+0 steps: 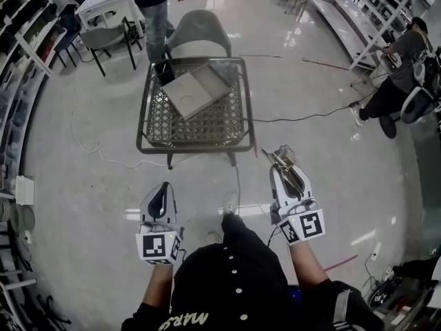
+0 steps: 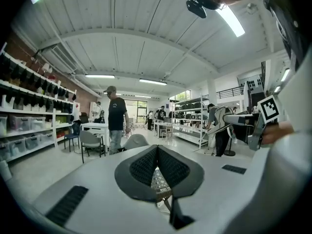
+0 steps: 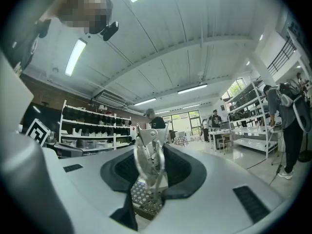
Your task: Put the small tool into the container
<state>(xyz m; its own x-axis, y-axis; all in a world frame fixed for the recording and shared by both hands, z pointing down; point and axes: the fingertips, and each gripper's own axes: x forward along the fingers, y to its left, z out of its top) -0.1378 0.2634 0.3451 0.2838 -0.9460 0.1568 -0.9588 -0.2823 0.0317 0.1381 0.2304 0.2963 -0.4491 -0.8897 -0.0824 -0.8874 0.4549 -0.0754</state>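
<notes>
At seven o'clock our left gripper (image 1: 162,189) hangs empty, fingers clenched together. At twelve the container (image 1: 196,89) lies open on the mesh tabletop (image 1: 231,126), well apart from us. At five our right gripper (image 1: 288,174) has its fingers grasping the small tool (image 1: 282,157), which juts past them: we judge it could catch the tabletop's rim and slip free. Bare floor (image 1: 200,178) lies between; a cable (image 1: 86,145) trails at nine.

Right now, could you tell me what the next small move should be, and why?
Probably carry the right gripper forward toward the table. Its jaws clamp the metal tool, while the grey container lies on that table, some way ahead of both grippers.
</notes>
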